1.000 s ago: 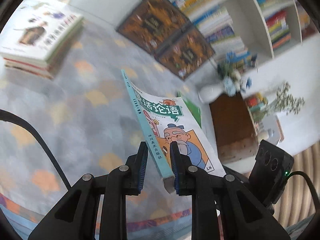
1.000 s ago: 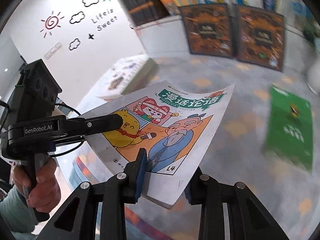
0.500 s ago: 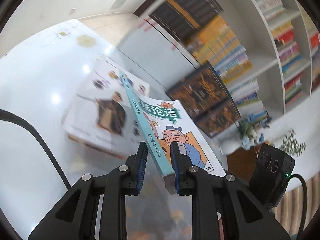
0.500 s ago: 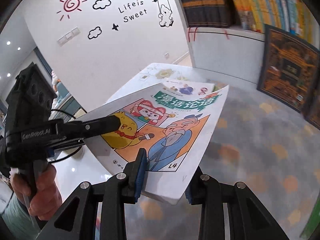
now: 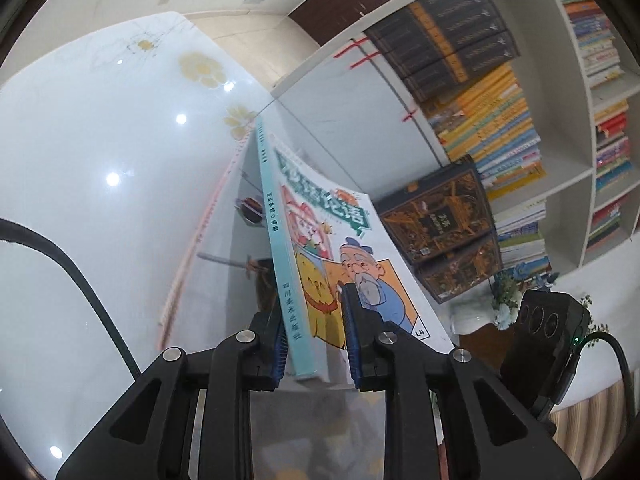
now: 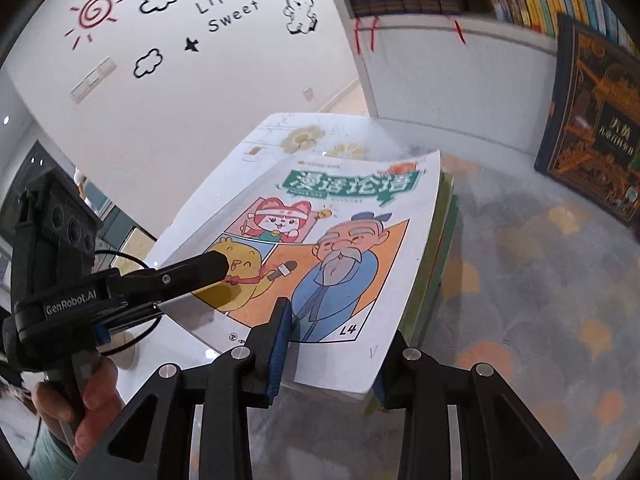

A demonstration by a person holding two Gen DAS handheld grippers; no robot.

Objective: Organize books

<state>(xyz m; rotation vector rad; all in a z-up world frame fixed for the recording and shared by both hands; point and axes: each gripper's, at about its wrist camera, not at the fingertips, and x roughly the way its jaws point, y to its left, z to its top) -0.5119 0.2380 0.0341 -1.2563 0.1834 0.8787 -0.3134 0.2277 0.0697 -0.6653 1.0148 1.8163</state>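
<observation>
Left gripper [image 5: 314, 344] pinches a thin paperback comic book [image 5: 320, 264] by its teal spine end: one ribbed blue pad [image 5: 280, 354] lies on the back cover, the other on the glossy front. Seen from the right wrist, the same left gripper [image 6: 218, 266] reaches in from the left, its black finger flat on the yellow cartoon chick; a hand [image 6: 86, 404] wraps its handle below. Right gripper [image 6: 328, 354] has the near edge of the comic book [image 6: 340, 248] between its jaws, which are easing apart; the left blue pad sits on the cover by the bearded figure in a blue robe, and whether the right pad still bears on the underside cannot be told. The cover is smooth white card with a green title banner, curling slightly at its far corner. The book hangs ahead of both tongs, just above a stack of flat books [image 6: 438, 248] with greenish edges, and whether it touches the stack cannot be told. Left of the tongs lies a glossy white tabletop [image 5: 100, 160] with pale yellow flower prints. Right of them a soft carpet [image 6: 540, 280] shows grey and orange scale shapes. Beyond stands a white bookshelf [image 5: 576, 128] packed with coloured spines, two dark ornate boxed sets [image 5: 444, 236] leaning at its foot.
</observation>
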